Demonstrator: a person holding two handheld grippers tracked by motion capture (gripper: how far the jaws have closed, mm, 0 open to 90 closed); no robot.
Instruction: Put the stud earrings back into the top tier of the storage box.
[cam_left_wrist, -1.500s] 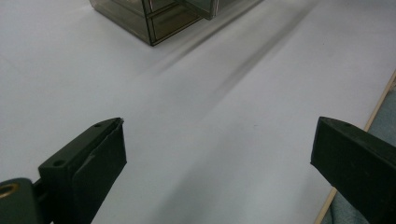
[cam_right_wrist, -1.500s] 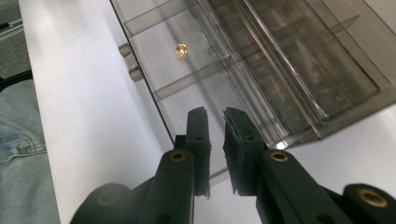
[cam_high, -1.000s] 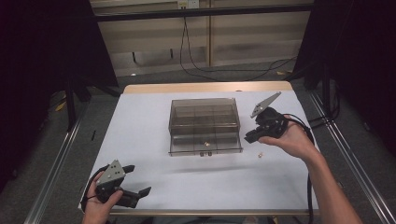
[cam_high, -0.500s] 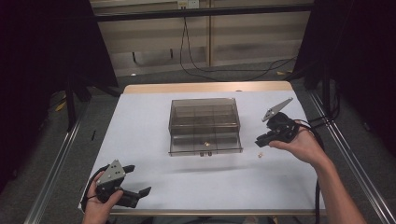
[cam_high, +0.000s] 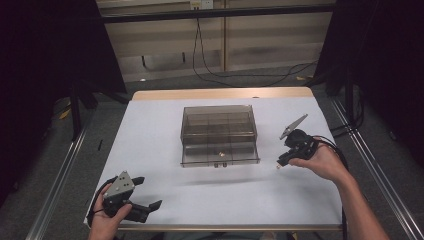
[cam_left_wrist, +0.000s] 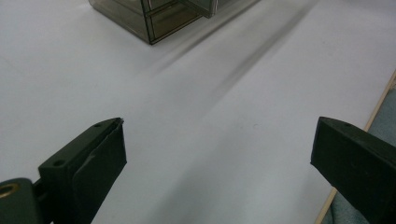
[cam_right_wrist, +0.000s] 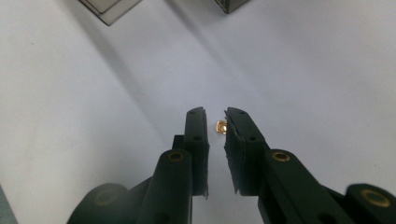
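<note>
The table (cam_high: 150, 145) is evenly lit from above and its white sheet reads bright, while the room around it falls to near black. The box (cam_high: 219, 134) throws a soft shadow toward the near edge. In both gripper views the jaws close to the lens are blurred, and long diffuse shadows streak the sheet.

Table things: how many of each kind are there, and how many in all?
Box: 1
Gold bits: 2, one by the right tool, one in the box
Tools: 2, left tool and the right one
Total: 5
</note>
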